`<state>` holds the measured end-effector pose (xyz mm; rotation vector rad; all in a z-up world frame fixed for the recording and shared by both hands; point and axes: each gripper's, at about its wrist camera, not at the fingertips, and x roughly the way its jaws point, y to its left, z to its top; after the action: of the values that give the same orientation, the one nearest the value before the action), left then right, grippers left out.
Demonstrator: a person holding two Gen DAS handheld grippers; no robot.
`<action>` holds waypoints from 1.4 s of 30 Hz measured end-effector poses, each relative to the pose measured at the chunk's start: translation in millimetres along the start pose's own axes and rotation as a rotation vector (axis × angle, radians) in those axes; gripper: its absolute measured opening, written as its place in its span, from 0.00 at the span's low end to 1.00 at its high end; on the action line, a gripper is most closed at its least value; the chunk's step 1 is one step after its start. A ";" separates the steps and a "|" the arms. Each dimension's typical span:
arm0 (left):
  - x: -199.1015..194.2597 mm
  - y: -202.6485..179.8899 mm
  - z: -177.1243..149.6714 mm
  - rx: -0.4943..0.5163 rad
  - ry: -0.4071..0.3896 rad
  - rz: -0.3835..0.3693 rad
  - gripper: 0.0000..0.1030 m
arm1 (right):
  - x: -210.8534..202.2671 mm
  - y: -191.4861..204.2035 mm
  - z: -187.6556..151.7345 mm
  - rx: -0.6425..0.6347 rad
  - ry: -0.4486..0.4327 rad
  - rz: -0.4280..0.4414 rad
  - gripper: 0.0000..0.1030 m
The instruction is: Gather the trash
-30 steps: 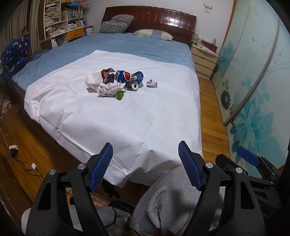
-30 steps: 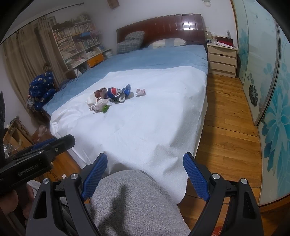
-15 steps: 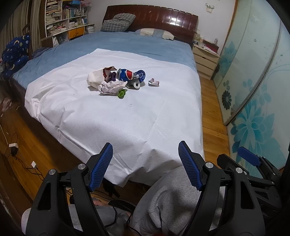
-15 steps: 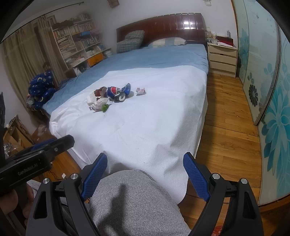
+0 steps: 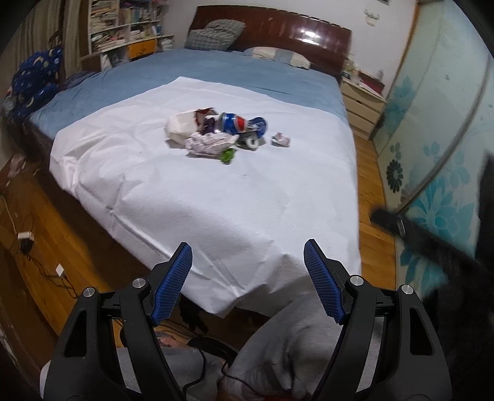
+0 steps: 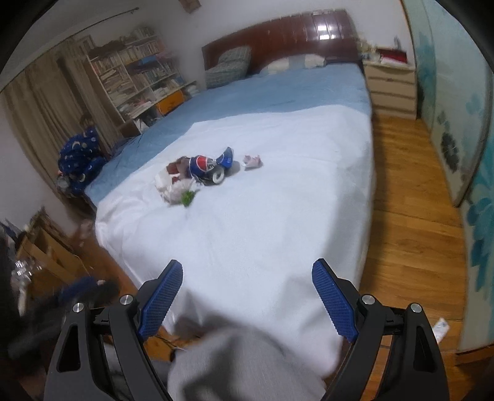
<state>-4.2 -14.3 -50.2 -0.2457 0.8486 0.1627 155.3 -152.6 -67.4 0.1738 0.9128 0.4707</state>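
A heap of trash lies mid-bed on a white sheet (image 5: 216, 200): a white paper bag (image 5: 180, 127), a crushed blue Pepsi can (image 5: 233, 123), crumpled white paper (image 5: 210, 143), a green scrap (image 5: 228, 155), a tape roll (image 5: 251, 142) and a small paper wad (image 5: 280, 139). The right wrist view shows the same can (image 6: 202, 165) and wad (image 6: 252, 161). My left gripper (image 5: 248, 277) is open and empty, above the bed's near edge, far from the heap. My right gripper (image 6: 248, 296) is open and empty, also short of the heap.
The bed has a blue cover (image 5: 185, 71) and a dark wooden headboard (image 5: 278, 27). A nightstand (image 6: 390, 86) stands at the right, bookshelves (image 6: 139, 83) at the left. Wooden floor (image 6: 407, 191) runs along sliding flowered doors (image 5: 438, 154). Cables and plugs (image 5: 27, 243) lie on the left floor.
Both grippers have moved up and forward toward the bed, so my grey-clad knees fill less of the views. The trash has not moved. Both stay open.
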 end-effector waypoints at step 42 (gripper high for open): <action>151.3 28.1 105.9 -0.094 0.143 -0.083 0.75 | 64.2 -45.1 84.9 0.126 0.015 0.307 0.06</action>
<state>163.9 48.8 -101.7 -0.3833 0.9723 0.1081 270.3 -158.4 -77.4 0.4292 0.9350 0.6991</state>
